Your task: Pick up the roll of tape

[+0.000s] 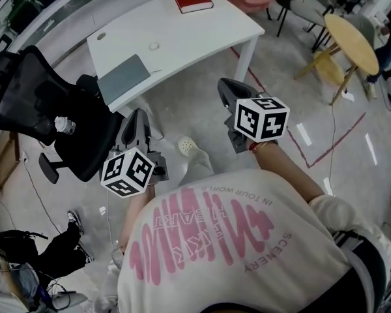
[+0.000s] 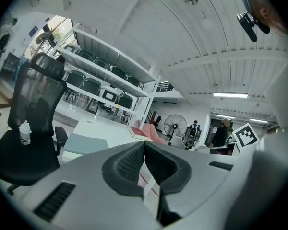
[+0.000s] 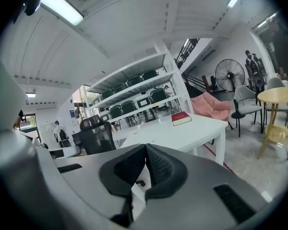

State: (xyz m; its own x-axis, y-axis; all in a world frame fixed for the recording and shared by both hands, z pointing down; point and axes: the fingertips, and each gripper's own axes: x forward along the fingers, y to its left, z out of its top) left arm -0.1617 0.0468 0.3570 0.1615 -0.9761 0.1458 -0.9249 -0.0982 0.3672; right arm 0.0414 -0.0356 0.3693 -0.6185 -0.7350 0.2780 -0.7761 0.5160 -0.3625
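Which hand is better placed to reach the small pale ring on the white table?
Left hand-held gripper, marginally: the ring lies nearly straight ahead; the right hand-held gripper sits off by the table corner. Both are shut.

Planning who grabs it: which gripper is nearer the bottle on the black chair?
Left. In the head view the left gripper is just right of the bottle; the right gripper is farther right, beyond the left one.
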